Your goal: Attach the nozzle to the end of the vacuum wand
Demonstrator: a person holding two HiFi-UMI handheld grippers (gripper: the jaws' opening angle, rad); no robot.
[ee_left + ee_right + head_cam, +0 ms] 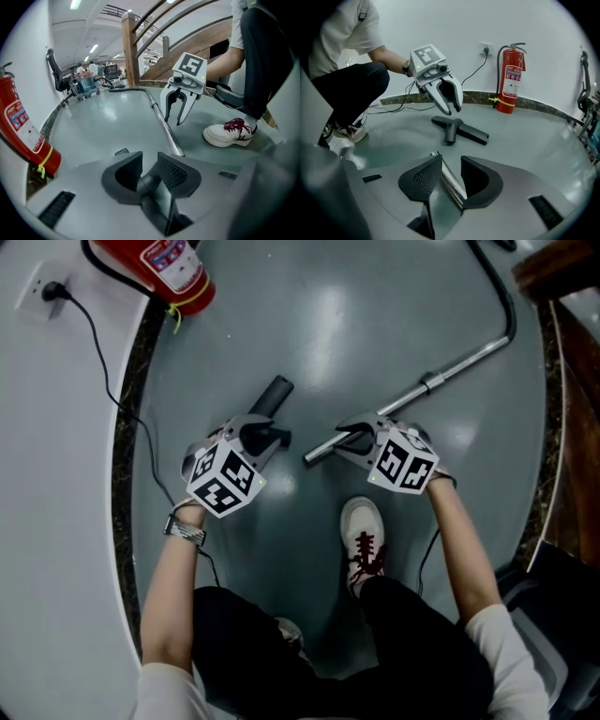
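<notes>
Knees (412,620) over glossy grey floor (356,324) bearing wand (459,365); red extinguisher (173,268) by white wall (47,474).

An office-like hall is indicated by the fire extinguisher (509,80), wooden stair railing (129,51), office chair (56,71) and far ceiling lights (93,48).

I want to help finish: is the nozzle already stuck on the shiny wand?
No, the nozzle lies by itself on the floor, apart from the wand tip.
</notes>
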